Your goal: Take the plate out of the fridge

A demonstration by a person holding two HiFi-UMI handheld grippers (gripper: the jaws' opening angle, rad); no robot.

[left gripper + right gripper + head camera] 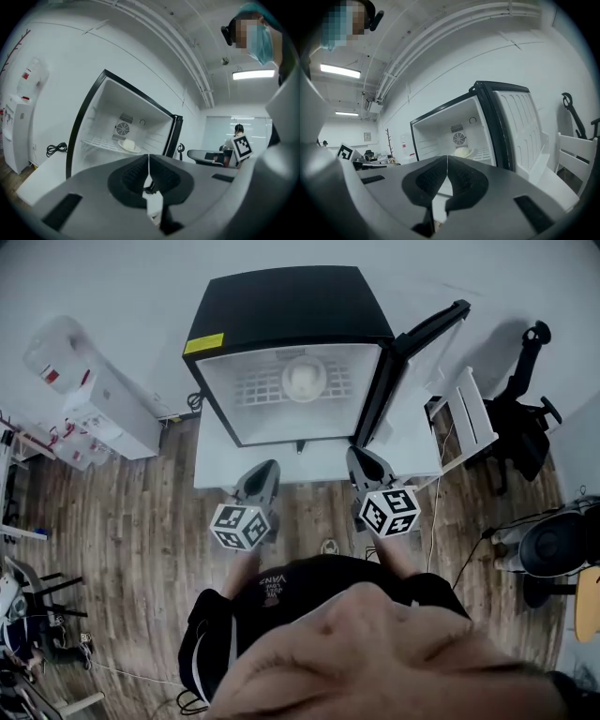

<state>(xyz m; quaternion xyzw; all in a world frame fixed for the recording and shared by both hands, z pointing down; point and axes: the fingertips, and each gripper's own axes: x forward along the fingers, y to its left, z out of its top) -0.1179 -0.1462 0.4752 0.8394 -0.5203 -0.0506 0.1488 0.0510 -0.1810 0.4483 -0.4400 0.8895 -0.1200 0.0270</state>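
A small black fridge [281,310] stands against the wall with its door [427,334] swung open to the right. Inside, a white plate [305,379] rests on the wire shelf [258,390]; the plate [129,146] shows in the left gripper view and the plate [462,153] in the right gripper view too. My left gripper [265,470] and right gripper [364,458] hover side by side in front of the fridge, short of its opening. Both are shut with nothing between the jaws.
The fridge sits on a low white platform [220,470]. A white water dispenser [98,399] stands to the left, a white chair [469,418] and a black office chair [525,418] to the right. A cable [56,149] lies by the wall.
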